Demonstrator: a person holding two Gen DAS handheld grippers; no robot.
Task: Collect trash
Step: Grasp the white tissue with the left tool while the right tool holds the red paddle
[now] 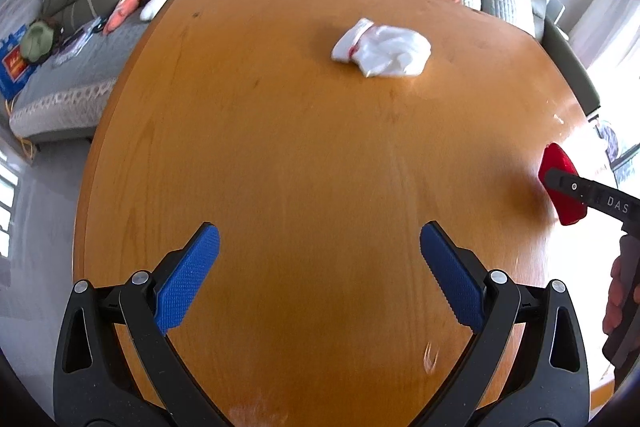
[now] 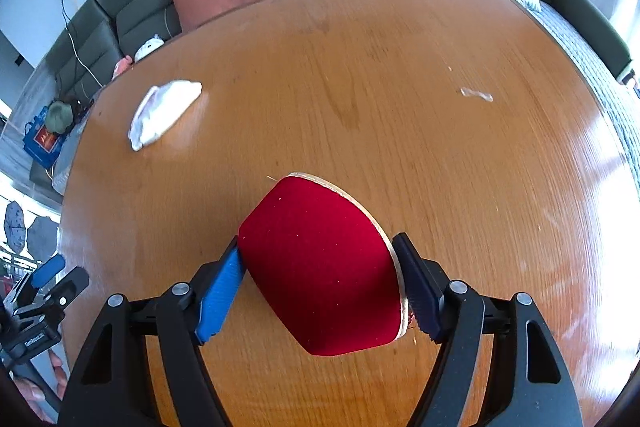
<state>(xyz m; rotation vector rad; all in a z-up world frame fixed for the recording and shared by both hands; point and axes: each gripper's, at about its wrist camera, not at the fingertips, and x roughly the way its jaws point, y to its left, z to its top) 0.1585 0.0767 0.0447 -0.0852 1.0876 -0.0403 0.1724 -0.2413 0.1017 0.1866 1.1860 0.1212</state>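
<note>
My right gripper (image 2: 320,283) is clamped on a red paddle (image 2: 320,267), with a pad pressing on each side of it (its thin wooden edge shows). My left gripper (image 1: 320,275) is wide open with nothing in it. A crumpled white tissue (image 1: 382,49) lies on the wooden table (image 1: 280,147), far past my left gripper.

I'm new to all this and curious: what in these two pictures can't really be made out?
- Red paddle, right wrist view: its handle is hidden below the blade, between the right gripper fingers.
- Same paddle, left wrist view: cut off behind the black finger.
- White crumpled thing: blurred, tissue or cloth unclear.
- Clear scrap: too small to identify.
</note>
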